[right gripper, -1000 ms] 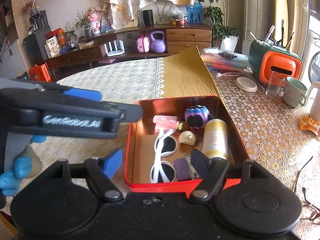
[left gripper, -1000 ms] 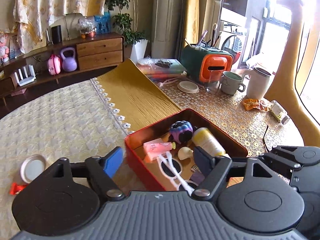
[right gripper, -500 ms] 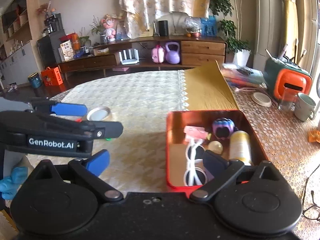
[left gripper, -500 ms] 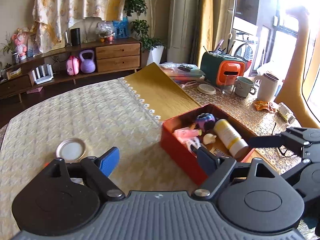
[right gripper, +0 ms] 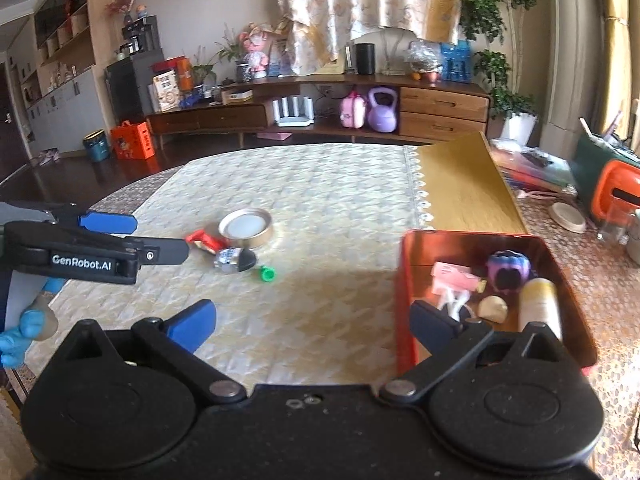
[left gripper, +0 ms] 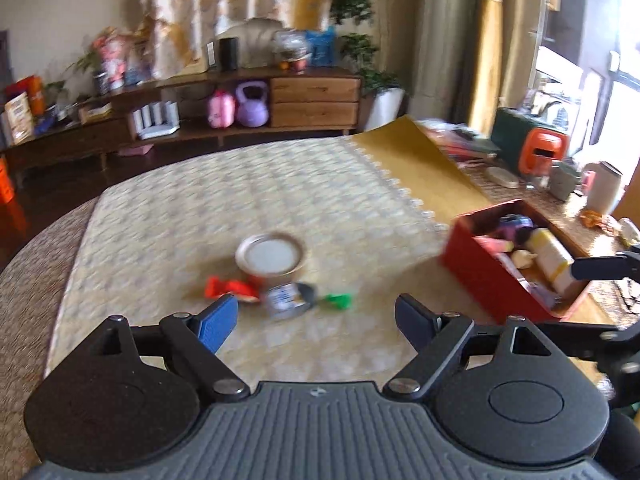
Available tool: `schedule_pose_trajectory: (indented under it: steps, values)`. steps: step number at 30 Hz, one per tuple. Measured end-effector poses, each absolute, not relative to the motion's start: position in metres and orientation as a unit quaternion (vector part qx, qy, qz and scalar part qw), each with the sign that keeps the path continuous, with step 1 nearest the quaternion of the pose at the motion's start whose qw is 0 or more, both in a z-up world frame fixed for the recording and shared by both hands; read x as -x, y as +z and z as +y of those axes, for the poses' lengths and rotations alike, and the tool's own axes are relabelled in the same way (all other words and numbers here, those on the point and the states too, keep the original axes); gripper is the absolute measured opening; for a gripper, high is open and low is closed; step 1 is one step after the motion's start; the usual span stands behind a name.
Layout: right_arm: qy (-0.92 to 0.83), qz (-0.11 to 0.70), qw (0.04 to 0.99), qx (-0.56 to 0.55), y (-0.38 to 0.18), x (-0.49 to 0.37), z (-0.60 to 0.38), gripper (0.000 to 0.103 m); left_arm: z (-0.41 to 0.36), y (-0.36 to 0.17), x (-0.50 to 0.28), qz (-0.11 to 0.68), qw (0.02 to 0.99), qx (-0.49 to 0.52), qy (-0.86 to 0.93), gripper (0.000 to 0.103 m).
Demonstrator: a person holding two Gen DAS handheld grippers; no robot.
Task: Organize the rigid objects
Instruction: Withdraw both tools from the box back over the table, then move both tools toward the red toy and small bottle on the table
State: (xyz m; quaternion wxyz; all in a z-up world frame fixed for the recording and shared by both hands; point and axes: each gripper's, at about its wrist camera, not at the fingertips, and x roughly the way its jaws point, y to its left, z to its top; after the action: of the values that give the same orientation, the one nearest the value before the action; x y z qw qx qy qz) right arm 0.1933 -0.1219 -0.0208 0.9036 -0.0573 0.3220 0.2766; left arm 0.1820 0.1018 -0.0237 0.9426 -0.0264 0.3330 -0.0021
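Both claws hang empty over the table, loose items ahead and the red tin off to the right.

Nearest, the left claw (left gripper: pixel 316 322) has its jaws spread wide with nothing between them, and the right claw (right gripper: pixel 312 326) stands just as wide, also empty. On the pale patterned cloth (right gripper: pixel 320 200) beyond the fingers lies a small cluster: a green cap (right gripper: pixel 267 273), a silver-and-black object (right gripper: pixel 234 260) too blurred to name, perhaps a small clip or tube, a red wrapper (right gripper: pixel 204 239), and behind them a round metal lid (right gripper: pixel 245 227). To the right sits the red tin (right gripper: pixel 402 292), holding a pink box (right gripper: pixel 454 278), white sunglasses (right gripper: pixel 452 304), a purple toy (right gripper: pixel 508 271) and a yellow bottle (right gripper: pixel 540 306). Farther back stands a wooden sideboard (right gripper: pixel 440 110).
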Motion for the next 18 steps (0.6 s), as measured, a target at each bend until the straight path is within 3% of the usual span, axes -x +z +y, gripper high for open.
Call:
schedule_pose_trajectory:
  steps: [18]
  values:
    - [0.315, 0.338, 0.88, 0.108, -0.044, -0.229, -0.069, 0.1, 0.158, -0.077, -0.221, 0.346, 0.936, 0.015, 0.068, 0.086]
